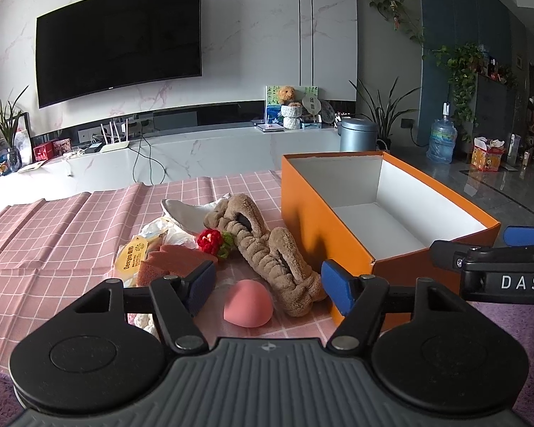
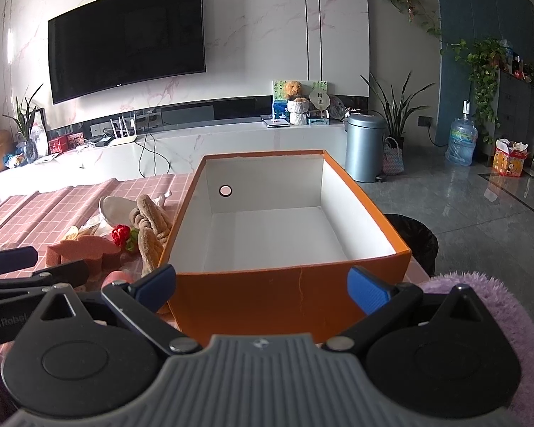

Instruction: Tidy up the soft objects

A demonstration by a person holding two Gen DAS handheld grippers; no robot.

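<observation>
Left wrist view: left gripper (image 1: 268,286) spread wide, nothing pinched, blue pads flanking a pink egg-shaped sponge (image 1: 247,303) lying on the pink checked desk (image 1: 53,242). Just beyond, a brown fluffy knotted headband (image 1: 277,252), a red crocheted flower (image 1: 210,240), a wavy orange-pink sponge (image 1: 171,259). Open orange cardboard box (image 1: 345,235) to the right, white inside, nothing in it. Right wrist view: right gripper (image 2: 263,286) spread, nothing between the pads, facing the box's near wall; soft things heaped left of the box.

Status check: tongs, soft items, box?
Both tongs open, left tongs around pink sponge, not gripping; right tongs empty. Orange box empty. Brown plush band beside box.
</observation>
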